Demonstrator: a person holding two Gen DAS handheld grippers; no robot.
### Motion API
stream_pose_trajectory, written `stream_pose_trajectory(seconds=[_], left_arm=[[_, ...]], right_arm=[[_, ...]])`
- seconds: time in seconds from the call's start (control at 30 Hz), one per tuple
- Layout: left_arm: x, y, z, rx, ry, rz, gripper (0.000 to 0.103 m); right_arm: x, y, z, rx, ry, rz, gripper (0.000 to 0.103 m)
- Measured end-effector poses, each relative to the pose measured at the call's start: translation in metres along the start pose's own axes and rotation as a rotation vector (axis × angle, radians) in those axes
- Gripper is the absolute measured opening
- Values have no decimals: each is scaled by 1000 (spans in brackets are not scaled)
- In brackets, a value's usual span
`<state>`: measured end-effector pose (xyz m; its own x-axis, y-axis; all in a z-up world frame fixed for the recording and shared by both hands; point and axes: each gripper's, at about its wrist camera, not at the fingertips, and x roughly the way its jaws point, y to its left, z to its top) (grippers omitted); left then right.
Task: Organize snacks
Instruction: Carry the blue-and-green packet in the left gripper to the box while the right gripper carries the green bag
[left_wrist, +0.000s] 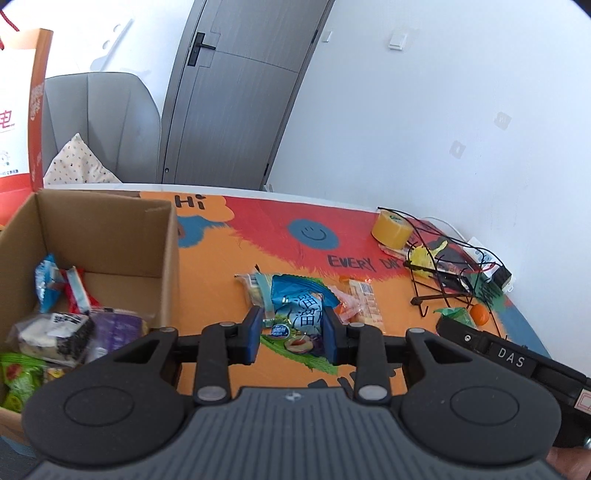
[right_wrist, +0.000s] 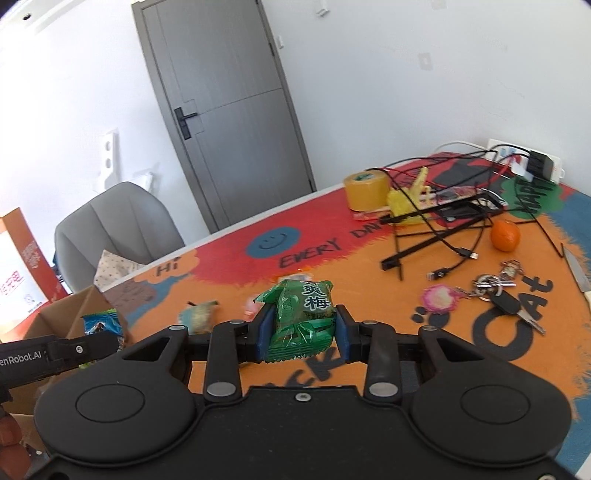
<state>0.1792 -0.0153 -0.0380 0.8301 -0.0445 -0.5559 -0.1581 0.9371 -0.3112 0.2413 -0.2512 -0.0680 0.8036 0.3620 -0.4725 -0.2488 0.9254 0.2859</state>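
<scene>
Green plum-candy packet, clamped upright between the blue pads of the right hand-held gripper and carried clear above the counter. The packet is crumpled at the middle where the pads press it; its lower crimped edge hangs free below them.

Blue plum packet, between the blue pads of the left hand-held gripper. The pads stand on either side of its lower half, at or very near its edges; whether they are already pinching it or only framing it cannot be told from this view. Under and beside it, two more wrapped snacks remain on the counter: a pale packet to its left and an orange-and-cream one to its right, each partly overlapped.

Cardboard box, open-topped, at the left of the counter, already holding several packets, among them a black-and-white one and a green one. It appears to serve as the collecting bin.

Step in hand, as judged: transfer. The right load is secured and airborne; the left is at or just before the pick.

Next move, as judged: the green packet must travel leftward over the near wall of the box, across the left tool's working space, so one tool should yield. Release should come only once the packet is inside the rim. A tape roll, an orange, keys and cables lie well to the right, outside the path.
</scene>
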Motion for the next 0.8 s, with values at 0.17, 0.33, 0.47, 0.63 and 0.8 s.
stream_pose_trajectory(seconds=[0.17,0.33,0.47,0.63,0.8], left_arm=[[-15,8,6,-2,-27,2,33],[-29,20,10,-18,-50,16,33],[-38,33,13,-37,-63,36,33],[-49,53,17,-64,-80,75,33],[-61,72,19,-83,-97,110,33]], right_arm=[[-4,17,2,0,-8,48,35],[-7,34,4,-9,-7,98,35],[-8,51,5,-30,-13,125,35],[-8,71,7,-52,-16,164,35],[-4,92,5,-73,-7,202,35]])
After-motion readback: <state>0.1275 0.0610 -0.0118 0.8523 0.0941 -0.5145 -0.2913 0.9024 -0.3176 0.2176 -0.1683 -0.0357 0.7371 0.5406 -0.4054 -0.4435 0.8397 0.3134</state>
